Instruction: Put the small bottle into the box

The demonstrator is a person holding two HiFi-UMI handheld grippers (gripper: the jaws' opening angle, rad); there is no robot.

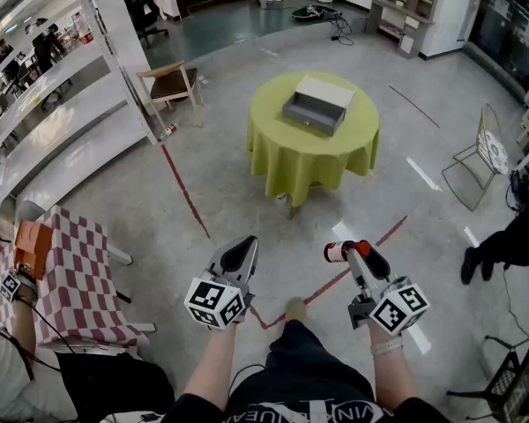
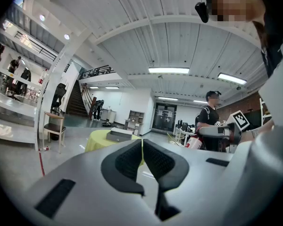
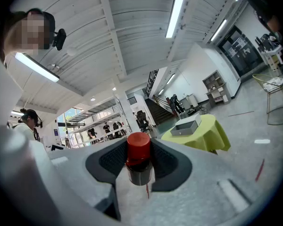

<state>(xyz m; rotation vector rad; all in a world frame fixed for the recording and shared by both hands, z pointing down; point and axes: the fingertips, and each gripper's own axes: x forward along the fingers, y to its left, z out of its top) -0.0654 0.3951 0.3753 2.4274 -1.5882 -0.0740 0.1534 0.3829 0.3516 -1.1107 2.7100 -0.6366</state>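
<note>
A small bottle with a red cap (image 3: pixel 138 149) sits between the pads of my right gripper (image 3: pixel 139 161), which is shut on it. In the head view the same bottle (image 1: pixel 338 251) sticks out sideways from my right gripper (image 1: pixel 357 254) over the floor. My left gripper (image 1: pixel 241 256) is shut with nothing in it, its pads meeting (image 2: pixel 142 160). The grey open box (image 1: pixel 314 108) rests on a round table with a yellow-green cloth (image 1: pixel 282 139), well ahead of both grippers. That box (image 3: pixel 186 126) also shows far off in the right gripper view.
A checked-cloth table (image 1: pixel 75 276) stands at the left and a wooden chair (image 1: pixel 170 84) beyond it. Red tape lines (image 1: pixel 185 196) cross the grey floor. A wire chair (image 1: pixel 485 157) and a person in black (image 1: pixel 507 241) are at the right.
</note>
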